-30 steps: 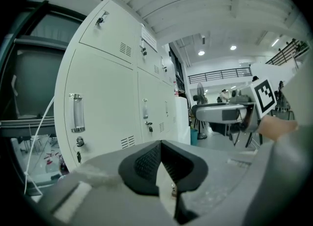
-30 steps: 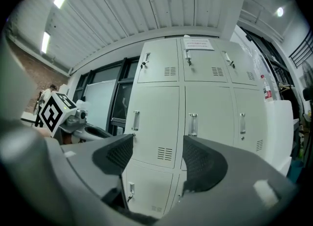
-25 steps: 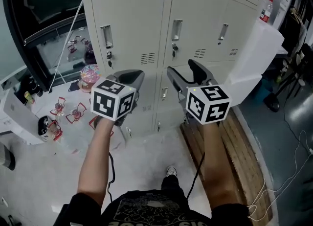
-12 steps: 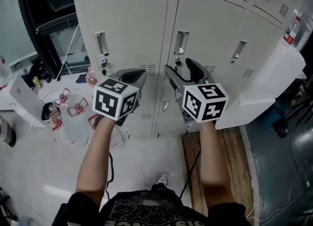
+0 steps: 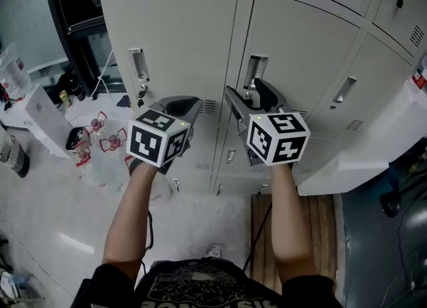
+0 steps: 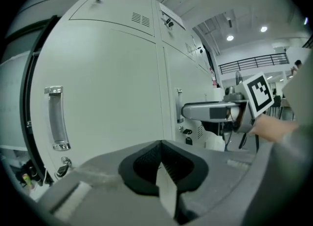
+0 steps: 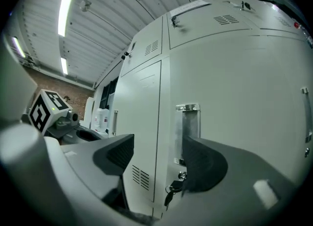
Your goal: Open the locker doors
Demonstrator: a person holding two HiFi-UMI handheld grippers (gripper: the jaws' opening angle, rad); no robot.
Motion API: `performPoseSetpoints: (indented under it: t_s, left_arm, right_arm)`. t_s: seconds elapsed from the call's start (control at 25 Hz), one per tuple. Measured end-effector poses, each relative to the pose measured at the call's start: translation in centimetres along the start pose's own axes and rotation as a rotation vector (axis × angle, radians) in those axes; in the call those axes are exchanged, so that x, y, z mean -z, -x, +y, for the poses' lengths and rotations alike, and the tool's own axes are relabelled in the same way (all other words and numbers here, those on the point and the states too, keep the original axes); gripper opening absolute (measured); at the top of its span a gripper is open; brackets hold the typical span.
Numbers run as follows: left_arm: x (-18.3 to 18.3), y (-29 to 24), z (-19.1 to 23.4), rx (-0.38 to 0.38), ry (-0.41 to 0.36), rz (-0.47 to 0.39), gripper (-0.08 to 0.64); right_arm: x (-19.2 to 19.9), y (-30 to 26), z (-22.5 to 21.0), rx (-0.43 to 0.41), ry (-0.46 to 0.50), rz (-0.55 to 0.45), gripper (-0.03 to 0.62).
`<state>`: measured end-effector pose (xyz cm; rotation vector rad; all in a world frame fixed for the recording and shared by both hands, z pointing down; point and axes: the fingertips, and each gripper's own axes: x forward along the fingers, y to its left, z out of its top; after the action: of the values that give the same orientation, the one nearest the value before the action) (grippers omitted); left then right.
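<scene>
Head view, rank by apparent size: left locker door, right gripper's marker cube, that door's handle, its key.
1. left locker door
2. marker cube, which looks bigger because it is nearer the camera
3. door handle
4. key

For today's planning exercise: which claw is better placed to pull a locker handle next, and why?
Right. The right claw is open with the middle door's handle just ahead; the left claw is shut, facing bare door panel.
</scene>
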<state>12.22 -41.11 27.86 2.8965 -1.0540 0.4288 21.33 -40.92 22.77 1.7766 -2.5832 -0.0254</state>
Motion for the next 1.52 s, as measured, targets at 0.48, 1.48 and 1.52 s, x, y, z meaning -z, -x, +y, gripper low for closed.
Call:
performPoseSetpoints:
  t_s: [0.48, 1.48, 1.52]
  left_arm:
    - [-0.6, -1.0, 1.3, -0.078, 0.012, -0.009, 0.003]
    - [-0.4, -0.1, -0.4, -0.04, 0.015, -0.015, 0.003]
    - [-0.4, -0.2, -0.5, -0.025, 0.01, -0.016, 0.003]
  right_arm:
    - [0.3, -2.0, -0.5, -0.081, -0.012, -0.015, 0.298]
    - [0.3, -0.1, 0.6, -0.062, -0.014, -0.008, 0.262]
    - [0.3, 0.1, 0.7, -0.052, -0.014, -0.01, 0.262]
